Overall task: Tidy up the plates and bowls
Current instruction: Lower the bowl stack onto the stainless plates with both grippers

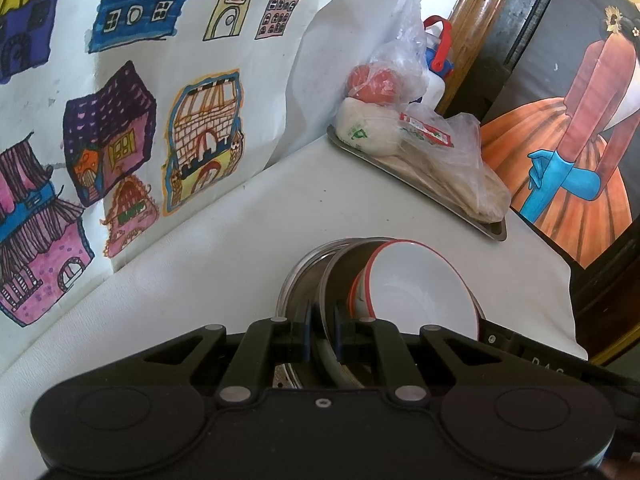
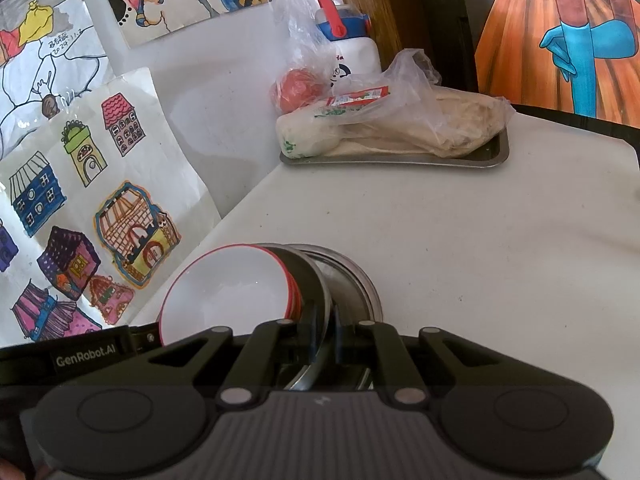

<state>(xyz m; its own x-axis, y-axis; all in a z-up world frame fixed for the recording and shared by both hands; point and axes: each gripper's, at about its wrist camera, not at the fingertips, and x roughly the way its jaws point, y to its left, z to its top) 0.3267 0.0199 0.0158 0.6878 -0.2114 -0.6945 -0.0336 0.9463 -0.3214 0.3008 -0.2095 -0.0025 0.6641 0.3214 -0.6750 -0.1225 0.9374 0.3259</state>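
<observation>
On white table [image 1: 224, 248] beside drawing-covered wall [image 1: 120, 100], metal tray [image 2: 496, 156] of bagged food.

red-rimmed white bowl [image 1: 416, 292] tilted inside steel bowls [image 1: 316, 280], stacked on table

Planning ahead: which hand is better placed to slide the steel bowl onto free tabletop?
Probably right: right gripper, clamping the round steel bowl, has bare white tabletop beside it; left gripper is by the wall.

Left gripper [image 1: 321, 330] clamped on steel bowl [image 1: 320, 280] rim, red-rimmed white bowl [image 1: 420, 284] inside
</observation>
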